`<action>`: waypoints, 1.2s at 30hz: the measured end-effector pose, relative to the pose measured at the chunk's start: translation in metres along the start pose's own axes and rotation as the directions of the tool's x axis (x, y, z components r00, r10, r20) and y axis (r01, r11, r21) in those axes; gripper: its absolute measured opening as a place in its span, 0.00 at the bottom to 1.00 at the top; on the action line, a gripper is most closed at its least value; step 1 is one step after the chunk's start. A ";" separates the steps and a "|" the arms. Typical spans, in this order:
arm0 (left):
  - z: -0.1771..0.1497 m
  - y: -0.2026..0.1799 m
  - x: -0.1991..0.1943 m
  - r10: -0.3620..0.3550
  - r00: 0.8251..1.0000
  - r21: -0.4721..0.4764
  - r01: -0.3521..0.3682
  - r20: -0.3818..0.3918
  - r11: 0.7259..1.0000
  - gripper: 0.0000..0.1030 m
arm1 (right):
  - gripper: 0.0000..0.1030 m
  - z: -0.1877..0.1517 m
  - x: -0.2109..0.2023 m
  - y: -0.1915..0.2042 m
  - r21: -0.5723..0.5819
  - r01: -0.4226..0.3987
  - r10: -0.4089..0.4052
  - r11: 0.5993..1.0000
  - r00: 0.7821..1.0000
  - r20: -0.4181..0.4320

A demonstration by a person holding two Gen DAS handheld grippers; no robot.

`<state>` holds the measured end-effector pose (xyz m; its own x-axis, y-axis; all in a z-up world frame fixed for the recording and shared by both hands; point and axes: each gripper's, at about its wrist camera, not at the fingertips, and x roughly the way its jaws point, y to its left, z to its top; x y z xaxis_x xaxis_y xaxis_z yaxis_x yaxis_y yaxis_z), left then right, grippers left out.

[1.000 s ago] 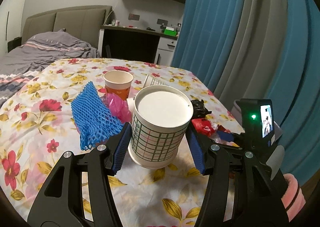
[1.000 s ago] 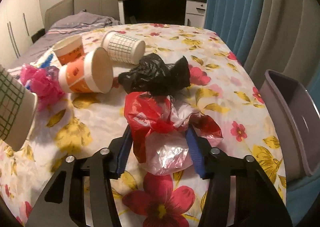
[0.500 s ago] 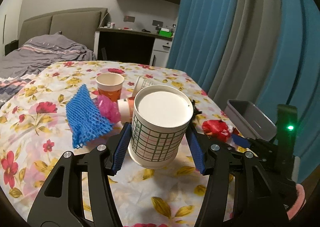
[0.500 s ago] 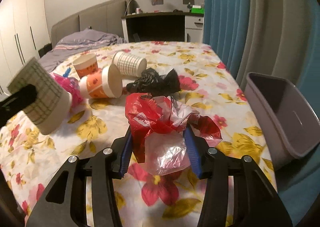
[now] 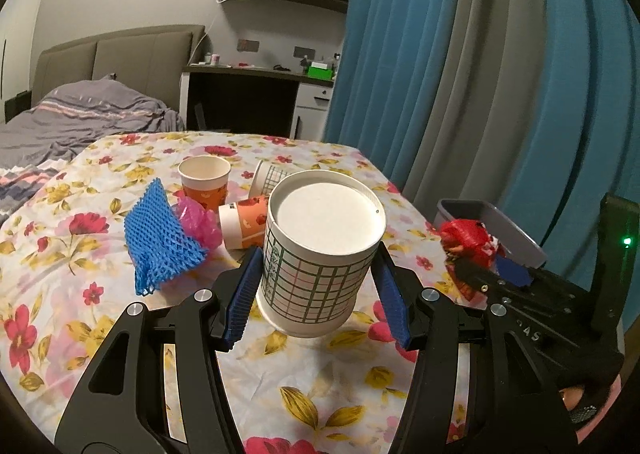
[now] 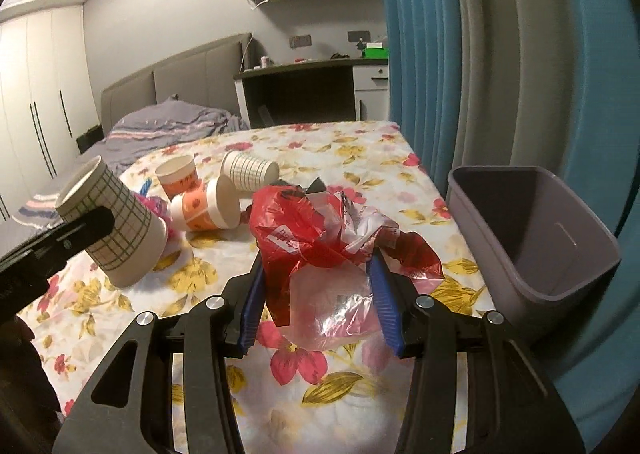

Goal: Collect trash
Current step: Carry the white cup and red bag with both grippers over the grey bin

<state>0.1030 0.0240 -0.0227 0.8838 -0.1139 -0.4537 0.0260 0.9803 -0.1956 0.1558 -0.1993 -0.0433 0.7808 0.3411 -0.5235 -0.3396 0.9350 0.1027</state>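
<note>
Lifted off the tablecloth [image 6: 208, 262] since a second ago, right gripper [image 6: 320, 286] clamps the red plastic bag [image 6: 304, 238] nearer the grey bin [image 6: 560, 266]; left gripper [image 5: 316, 286] grips the checked paper cup [image 5: 316, 274].

red bag [image 6: 316, 238] lifted, nearer grey bin [image 6: 532, 238]

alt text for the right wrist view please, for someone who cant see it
The right gripper holds a crumpled red and clear plastic bag in its jaws above a flowered tablecloth, with an empty grey bin just to the right. To the left, the left gripper holds a checked paper cup, and more cups lie behind.
</note>
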 end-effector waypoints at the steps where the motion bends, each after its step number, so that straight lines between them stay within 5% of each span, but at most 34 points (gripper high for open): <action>1: 0.000 -0.001 0.000 -0.002 1.000 0.002 0.002 0.000 1.000 0.53 | 0.47 0.000 -0.002 -0.001 0.002 -0.001 0.001 1.000 1.000 0.007; 36: 0.005 -0.038 0.014 -0.035 0.999 0.079 0.035 -0.009 0.996 0.53 | 0.47 0.009 -0.036 -0.021 0.042 0.034 -0.038 0.999 0.995 0.094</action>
<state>0.1171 -0.0142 -0.0175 0.8783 -0.1493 -0.4542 0.0937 0.9853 -0.1425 0.1395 -0.2307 -0.0194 0.8390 0.3134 -0.4447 -0.2908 0.9492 0.1202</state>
